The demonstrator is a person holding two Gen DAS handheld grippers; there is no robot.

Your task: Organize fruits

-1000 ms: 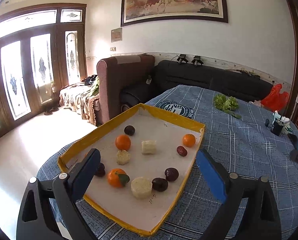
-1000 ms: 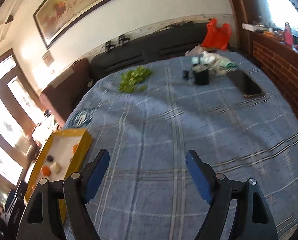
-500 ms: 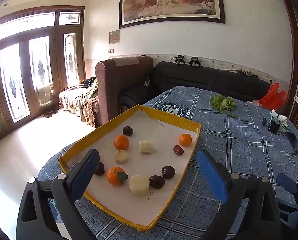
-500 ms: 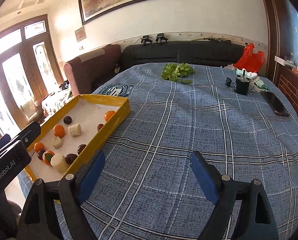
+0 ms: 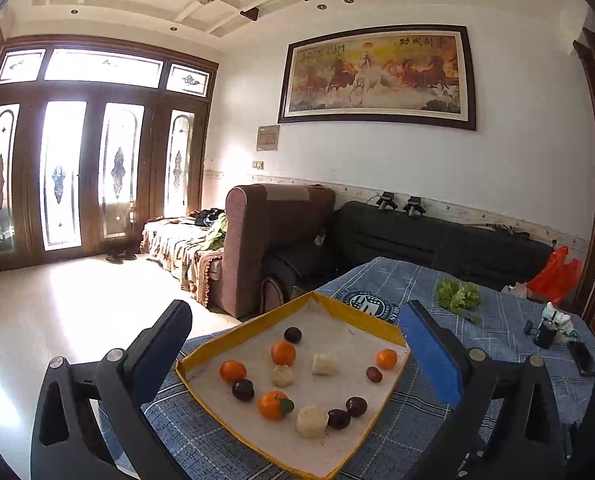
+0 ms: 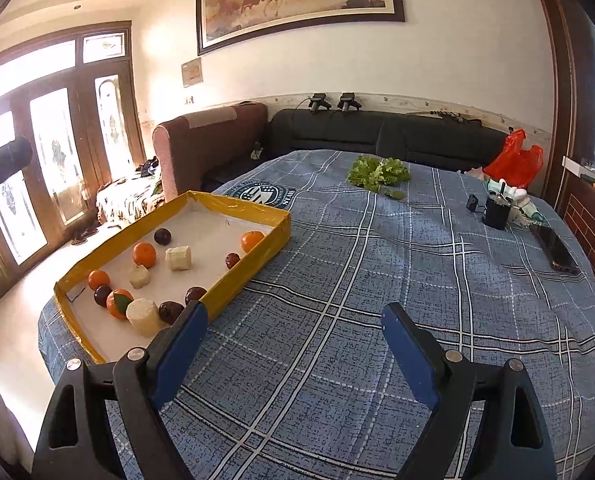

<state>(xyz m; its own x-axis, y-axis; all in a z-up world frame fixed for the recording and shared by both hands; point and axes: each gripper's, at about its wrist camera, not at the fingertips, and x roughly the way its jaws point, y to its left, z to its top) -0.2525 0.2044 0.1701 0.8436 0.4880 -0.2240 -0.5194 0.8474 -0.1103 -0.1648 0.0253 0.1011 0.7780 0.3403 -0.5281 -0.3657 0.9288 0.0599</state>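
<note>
A yellow tray (image 5: 253, 324) with a white floor sits on a table under a blue checked cloth (image 6: 377, 280), near the cloth's left edge. In the tray lie four oranges, some dark round plums and three pale chunks, all spread out and mostly apart. One orange with a green leaf (image 5: 274, 404) sits just beside a pale chunk (image 5: 312, 422) near the front. The left gripper (image 5: 297, 348) hangs above the tray; its jaws are opening wide and hold nothing. The right gripper (image 6: 293, 344) is over the bare cloth beside the tray; its jaws are opening too, with nothing between them. A bunch of green leaves (image 6: 377, 172) lies at the far side of the table.
</note>
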